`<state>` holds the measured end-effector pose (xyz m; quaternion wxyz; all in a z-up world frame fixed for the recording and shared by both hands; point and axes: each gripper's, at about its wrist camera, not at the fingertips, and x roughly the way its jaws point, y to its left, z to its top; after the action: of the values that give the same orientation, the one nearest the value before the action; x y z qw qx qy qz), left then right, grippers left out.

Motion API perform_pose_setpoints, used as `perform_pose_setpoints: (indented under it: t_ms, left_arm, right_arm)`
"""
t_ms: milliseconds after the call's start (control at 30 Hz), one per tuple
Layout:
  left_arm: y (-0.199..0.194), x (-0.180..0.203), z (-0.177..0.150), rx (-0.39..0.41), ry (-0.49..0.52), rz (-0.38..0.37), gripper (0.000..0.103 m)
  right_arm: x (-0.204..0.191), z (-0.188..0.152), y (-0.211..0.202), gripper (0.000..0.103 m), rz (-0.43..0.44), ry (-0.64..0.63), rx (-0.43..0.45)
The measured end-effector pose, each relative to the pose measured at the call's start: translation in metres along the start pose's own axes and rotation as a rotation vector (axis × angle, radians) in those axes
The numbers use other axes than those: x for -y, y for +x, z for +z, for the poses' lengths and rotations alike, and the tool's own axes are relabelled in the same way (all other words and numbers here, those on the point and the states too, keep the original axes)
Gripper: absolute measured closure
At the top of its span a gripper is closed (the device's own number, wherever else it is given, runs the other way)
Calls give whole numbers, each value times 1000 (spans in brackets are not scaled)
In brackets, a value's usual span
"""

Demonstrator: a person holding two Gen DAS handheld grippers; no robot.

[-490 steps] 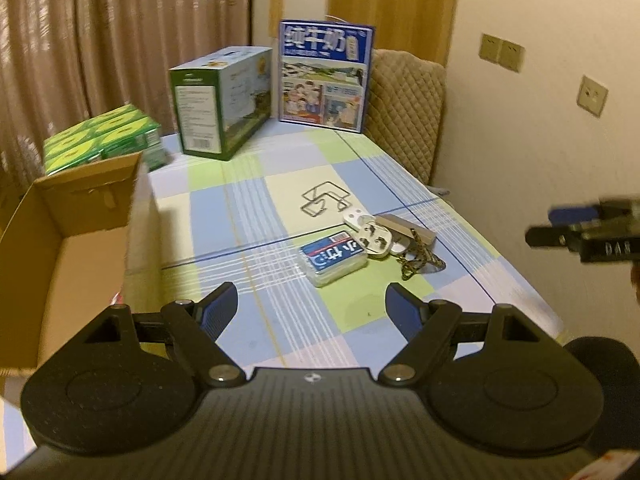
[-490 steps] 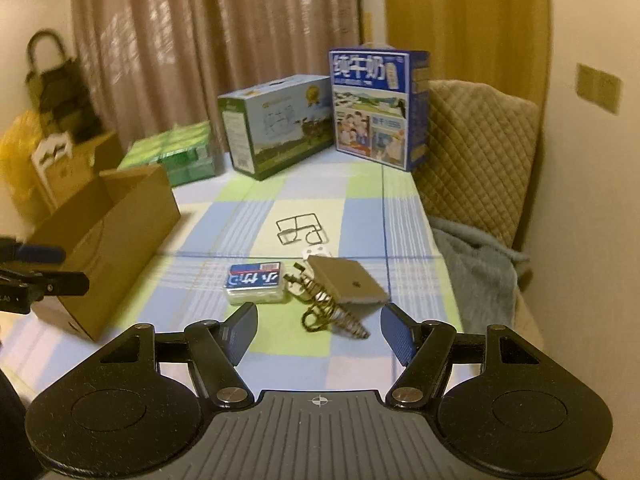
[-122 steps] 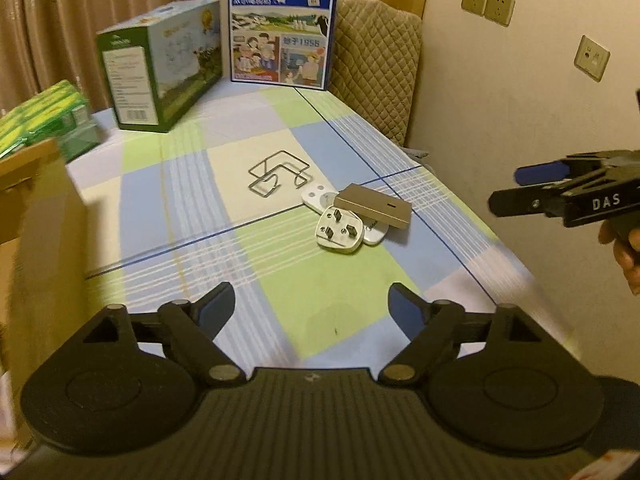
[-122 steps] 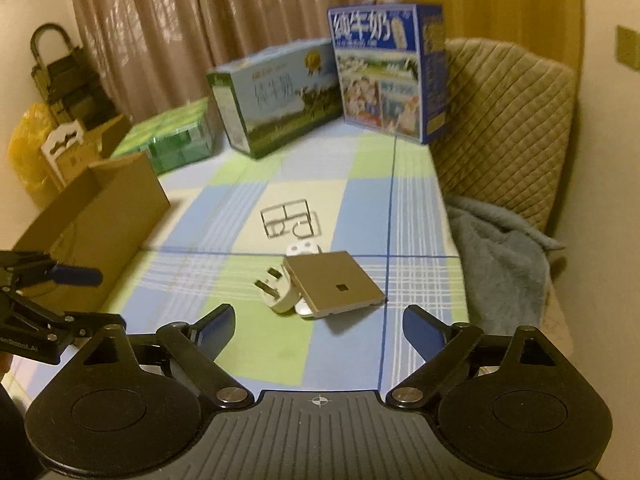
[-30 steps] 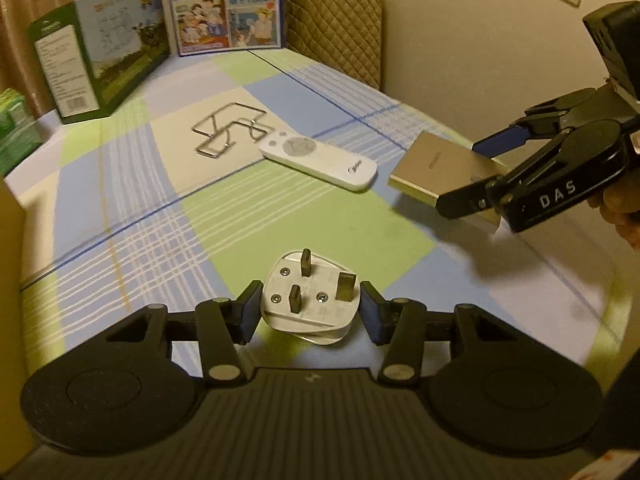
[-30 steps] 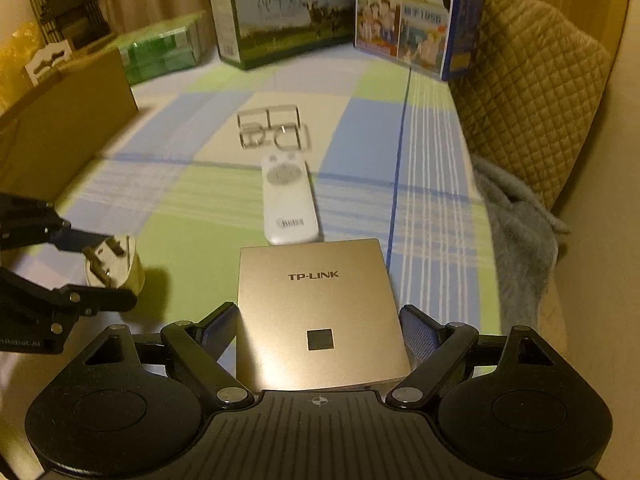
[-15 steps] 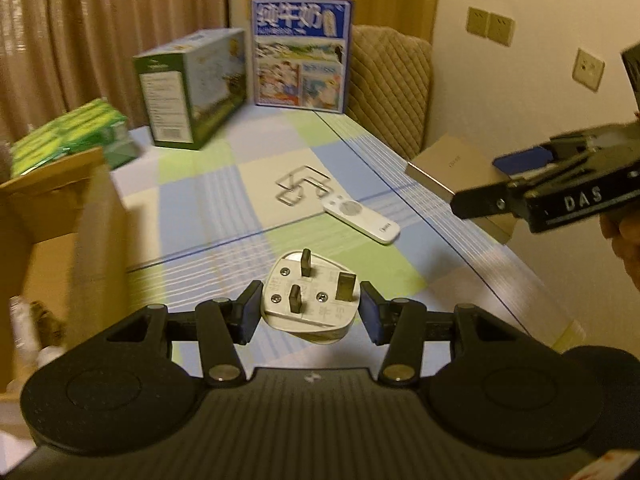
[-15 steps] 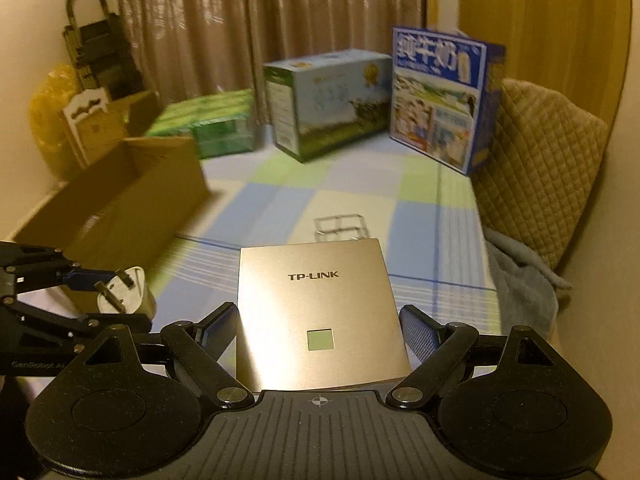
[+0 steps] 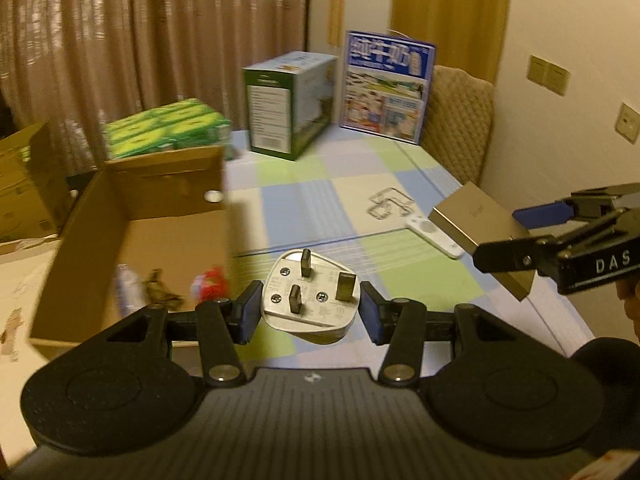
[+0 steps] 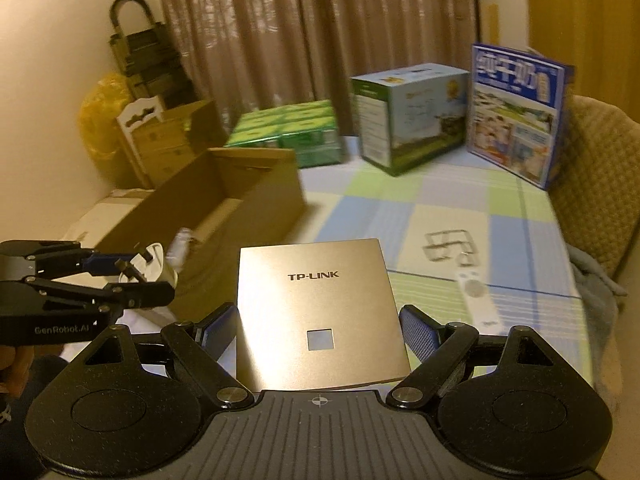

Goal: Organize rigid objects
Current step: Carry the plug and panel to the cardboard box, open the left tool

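My left gripper (image 9: 310,308) is shut on a white three-pin plug (image 9: 308,298), held in the air beside the open cardboard box (image 9: 132,208). The plug (image 10: 150,268) and left gripper (image 10: 132,276) also show at the left of the right wrist view. My right gripper (image 10: 316,330) is shut on a flat gold TP-LINK box (image 10: 316,308), lifted above the table; that gold box (image 9: 476,224) appears at the right of the left wrist view. A white remote (image 10: 478,298) and a bent wire rack (image 10: 450,244) lie on the checked tablecloth.
The cardboard box holds several small items (image 9: 160,288). A green carton (image 9: 288,104), a blue milk carton (image 9: 386,88) and green packs (image 9: 164,128) stand at the table's far end. A quilted chair (image 10: 592,184) sits at the right edge.
Both grippers have risen with their loads and swung left toward the cardboard box, which now fills more of both views. The remote and wire rack stay on the table.
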<state>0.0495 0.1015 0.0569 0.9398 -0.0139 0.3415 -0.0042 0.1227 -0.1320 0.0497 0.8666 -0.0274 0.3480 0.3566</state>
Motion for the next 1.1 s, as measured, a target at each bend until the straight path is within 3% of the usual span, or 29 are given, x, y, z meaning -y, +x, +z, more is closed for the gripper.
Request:
perform_pose_setpoints:
  t_ms: [267, 567, 767, 1100]
  left_arm:
    - [-19, -67, -2, 5, -24, 96, 58]
    - [-12, -143, 1, -20, -40, 194, 58]
    - [5, -170, 1, -51, -40, 201, 58]
    - [45, -184, -1, -110, -5, 185, 58]
  right_arm:
    - [-55, 24, 35, 19, 62, -68, -19]
    - [-98, 56, 79, 19, 101, -107, -22]
    - [-114, 78, 120, 19, 103, -113, -27]
    - [-123, 89, 172, 19, 117, -98, -73]
